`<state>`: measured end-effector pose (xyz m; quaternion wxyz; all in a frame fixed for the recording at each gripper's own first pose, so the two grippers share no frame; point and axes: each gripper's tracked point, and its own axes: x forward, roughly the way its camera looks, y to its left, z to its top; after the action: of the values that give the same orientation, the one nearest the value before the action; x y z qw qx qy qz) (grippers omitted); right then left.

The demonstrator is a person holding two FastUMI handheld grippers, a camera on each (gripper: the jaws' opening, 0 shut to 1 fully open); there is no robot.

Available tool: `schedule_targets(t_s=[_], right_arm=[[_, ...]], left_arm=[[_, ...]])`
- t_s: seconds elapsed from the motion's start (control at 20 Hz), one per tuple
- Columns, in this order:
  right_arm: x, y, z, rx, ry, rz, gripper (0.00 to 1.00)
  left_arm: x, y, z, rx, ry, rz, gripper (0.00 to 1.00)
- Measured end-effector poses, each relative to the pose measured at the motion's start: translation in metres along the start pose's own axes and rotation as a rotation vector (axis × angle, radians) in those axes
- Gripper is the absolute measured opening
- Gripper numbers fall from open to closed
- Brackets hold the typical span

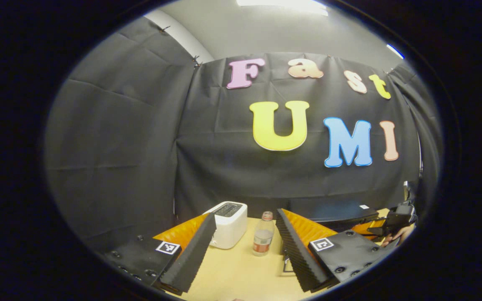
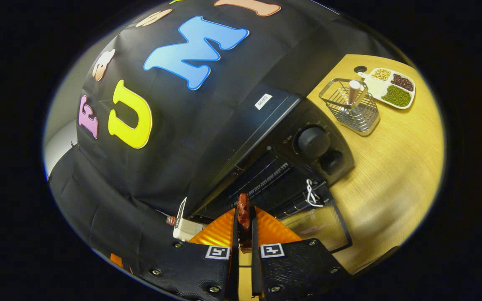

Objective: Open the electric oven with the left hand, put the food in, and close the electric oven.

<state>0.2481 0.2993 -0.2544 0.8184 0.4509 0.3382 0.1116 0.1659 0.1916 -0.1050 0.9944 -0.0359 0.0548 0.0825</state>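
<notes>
Clamped between the right gripper [image 2: 244, 228] fingers: a reddish-brown piece of food [image 2: 243, 210], held at the open electric oven [image 2: 285, 144], door [image 2: 320, 223] dropped flat. Beside it, wire basket [image 2: 352, 106] and sectioned plate [image 2: 391, 87]. Left gripper [image 1: 243, 246] spread wide, holding nothing, above the table [image 1: 241, 271]; ahead, white toaster [image 1: 228, 223] and bottle [image 1: 262, 239].

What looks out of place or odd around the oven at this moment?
Nothing is spilled or broken. One small oddity: a white cord lies loose on the open oven door. The oven stands open, and the right gripper holds the food in front of it. The left gripper is open.
</notes>
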Motion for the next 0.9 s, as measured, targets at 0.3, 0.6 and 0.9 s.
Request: schedule_targets(t_s=[0.3, 0.6, 0.9], right_arm=[[0.045, 0.009, -0.007, 0.006, -0.065, 0.019, 0.12], [0.065, 0.001, 0.002, -0.009, -0.135, 0.026, 0.12], [0.072, -0.022, 0.008, -0.072, -0.155, -0.025, 0.16]], left_arm=[[0.009, 0.023, -0.010, 0.026, 0.037, 0.032, 0.94], [0.012, 0.022, -0.014, 0.065, 0.059, 0.025, 0.95], [0.009, 0.005, -0.016, 0.100, 0.075, -0.012, 0.97]])
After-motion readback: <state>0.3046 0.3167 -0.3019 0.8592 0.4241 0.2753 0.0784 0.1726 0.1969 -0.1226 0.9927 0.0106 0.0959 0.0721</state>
